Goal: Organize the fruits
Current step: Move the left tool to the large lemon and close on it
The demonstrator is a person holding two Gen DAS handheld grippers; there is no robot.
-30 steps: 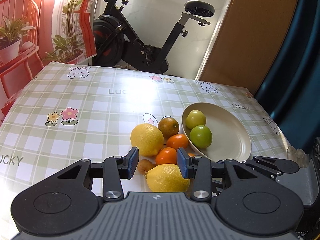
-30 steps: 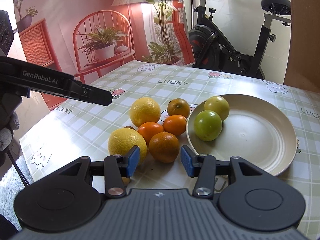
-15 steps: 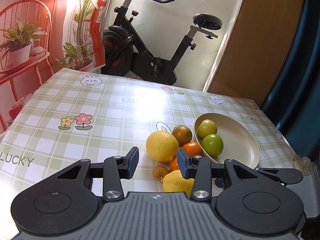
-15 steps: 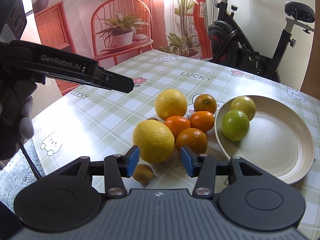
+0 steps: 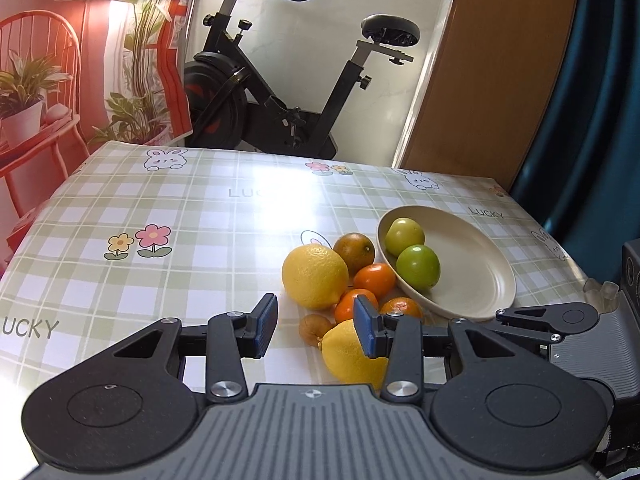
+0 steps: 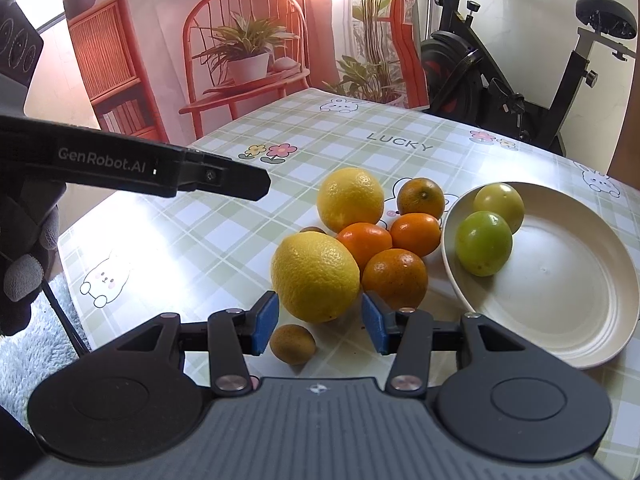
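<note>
the right claw (image 6: pixel 319 323) hovers with its jaws apart and empty, the near lemon (image 6: pixel 315 276) just beyond its pads and a small brown fruit (image 6: pixel 292 343) below them. the left claw (image 5: pixel 316 330) is also apart, holding nothing. 2 green fruits (image 6: pixel 484 242) sit in the plate (image 6: pixel 560 300); 2 lemons and 4 oranges (image 6: pixel 395 278) crowd the surface (image 6: pixel 224 236) left of it. closing on the lemon could nudge its touching neighbours and set them rolling. the brown fruit's kind is hard to tell.

Exercise bike (image 5: pixel 288 92), backdrop (image 6: pixel 240 40), perhaps printed.
</note>
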